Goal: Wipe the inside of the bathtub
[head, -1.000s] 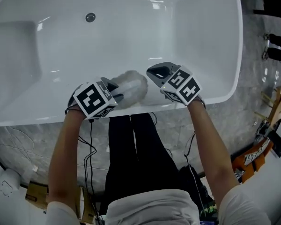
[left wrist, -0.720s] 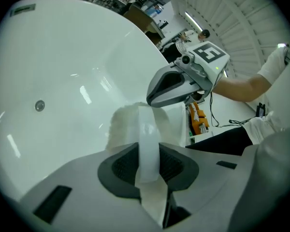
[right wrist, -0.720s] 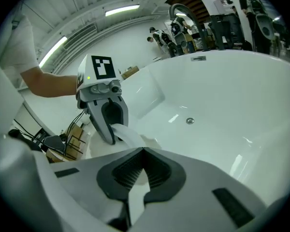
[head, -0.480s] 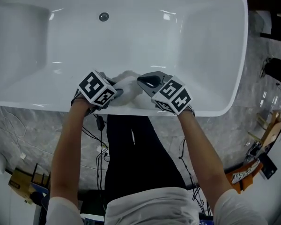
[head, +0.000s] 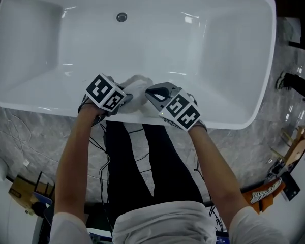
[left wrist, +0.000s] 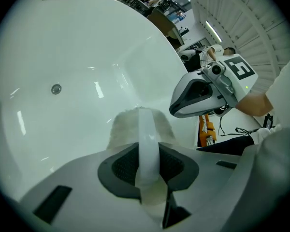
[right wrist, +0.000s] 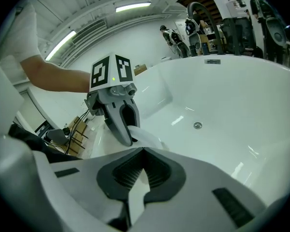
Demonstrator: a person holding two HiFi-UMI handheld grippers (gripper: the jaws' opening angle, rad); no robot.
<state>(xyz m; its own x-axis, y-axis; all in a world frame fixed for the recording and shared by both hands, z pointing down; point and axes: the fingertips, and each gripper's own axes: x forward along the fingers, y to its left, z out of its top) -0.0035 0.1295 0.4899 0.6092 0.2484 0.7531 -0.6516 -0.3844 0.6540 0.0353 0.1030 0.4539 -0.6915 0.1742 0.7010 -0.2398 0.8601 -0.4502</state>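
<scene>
Inside bathtub [head: 218, 60], white cloth [head: 140, 87] pinched between left gripper [head: 125, 99] jaws

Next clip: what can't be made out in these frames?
- Whether the cloth touches the bathtub: head view, contact spot hidden under the cloth and left claw.
- Bathtub's near wall and rim beneath the right claw: head view, covered by it.
- Cloth's far side: left gripper view, behind its own strap and the jaws.
- Background figures: right gripper view, too small.
</scene>
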